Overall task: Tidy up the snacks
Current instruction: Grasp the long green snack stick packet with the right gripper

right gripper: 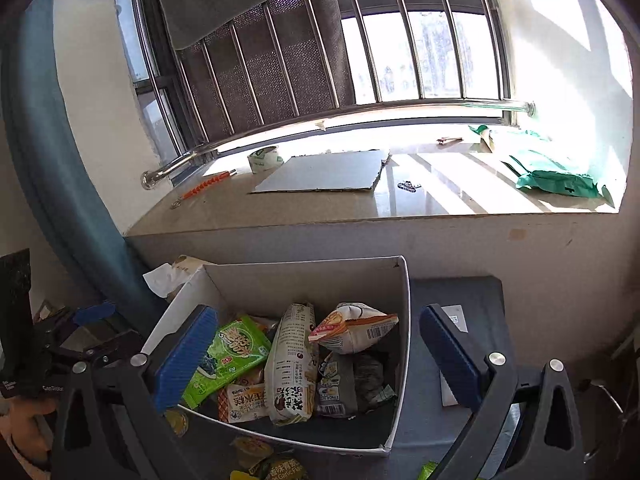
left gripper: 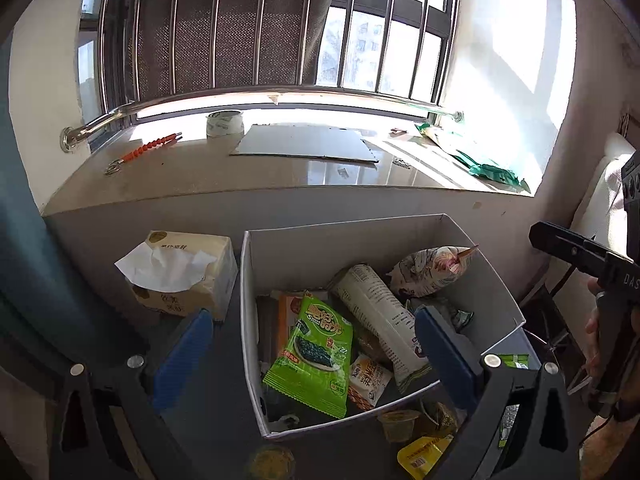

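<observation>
Two grippers, both with fingers spread wide and holding nothing. We start at the far left: tissue pack (left gripper: pixel 182 276) at ten o'clock from the box, standing just beside its wall. Our left gripper (left gripper: pixel 316 356) hovers over the white box (left gripper: pixel 344 236), blue pads straddling the green seaweed packet (left gripper: pixel 316 354) and the long white sleeve (left gripper: pixel 380 320), which leans across the pile. At one o'clock inside, a puffy patterned bag (left gripper: pixel 430 270) rests against the far corner.

Loose snacks wait outside the near wall, at six o'clock: jelly cups (left gripper: pixel 400 424) and a yellow sachet (left gripper: pixel 422 456).

Our right gripper (right gripper: pixel 316 360) hangs over the same box.

Risks, as we judge them: both tools crowd one box and could collide; the light cardboard wall could be nudged, sliding the box; the small cups are liable to slip from wide pads.
</observation>
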{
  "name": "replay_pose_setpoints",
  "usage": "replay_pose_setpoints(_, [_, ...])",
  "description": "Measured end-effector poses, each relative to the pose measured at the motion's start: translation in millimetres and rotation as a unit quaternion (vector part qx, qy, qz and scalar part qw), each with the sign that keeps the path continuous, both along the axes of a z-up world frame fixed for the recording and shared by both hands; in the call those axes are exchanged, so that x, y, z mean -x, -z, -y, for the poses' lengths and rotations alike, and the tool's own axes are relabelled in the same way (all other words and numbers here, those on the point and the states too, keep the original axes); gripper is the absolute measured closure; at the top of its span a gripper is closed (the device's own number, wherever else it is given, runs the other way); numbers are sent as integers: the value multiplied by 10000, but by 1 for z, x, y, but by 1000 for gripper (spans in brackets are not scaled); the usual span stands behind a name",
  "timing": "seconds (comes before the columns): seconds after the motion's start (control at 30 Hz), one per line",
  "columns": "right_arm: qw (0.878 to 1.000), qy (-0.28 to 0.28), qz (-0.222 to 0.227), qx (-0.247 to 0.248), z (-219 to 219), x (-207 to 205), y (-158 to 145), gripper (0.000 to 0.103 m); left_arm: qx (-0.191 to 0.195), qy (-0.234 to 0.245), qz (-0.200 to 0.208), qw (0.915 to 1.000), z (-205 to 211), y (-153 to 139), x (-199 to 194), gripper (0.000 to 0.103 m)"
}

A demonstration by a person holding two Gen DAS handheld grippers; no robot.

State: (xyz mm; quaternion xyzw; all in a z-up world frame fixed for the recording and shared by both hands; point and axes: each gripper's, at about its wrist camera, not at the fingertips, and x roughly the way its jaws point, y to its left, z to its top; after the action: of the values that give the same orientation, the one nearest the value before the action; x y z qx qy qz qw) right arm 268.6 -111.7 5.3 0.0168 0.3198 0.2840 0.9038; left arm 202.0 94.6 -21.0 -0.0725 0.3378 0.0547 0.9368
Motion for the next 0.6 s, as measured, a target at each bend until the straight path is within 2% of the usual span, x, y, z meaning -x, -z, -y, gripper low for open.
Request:
replay_pose_setpoints(0.1, [9999, -10, 100, -70, 15, 26, -3, 0, 62, 89, 322, 9994, 5, -7, 29, 0])
replay_pose_setpoints(0.33, [9997, 46, 204, -109, 58, 95, 9, 0, -150, 320, 887, 9954, 34, -10, 108, 0])
replay_pose_setpoints(0.43, [9996, 213, 183, -22, 80, 126, 26, 0, -127, 450, 1039, 9935, 47, -2, 140, 0])
replay_pose_setpoints(0.53, [9987, 480, -18, -168, 106, 153, 50, 0, -104, 448, 1082, 9931, 59, 12, 169, 0])
replay_pose_setpoints(0.6, [9971, 726, -190, -81, 120, 167, 70, 0, 24, 462, 1044, 9935, 65, 24, 184, 0])
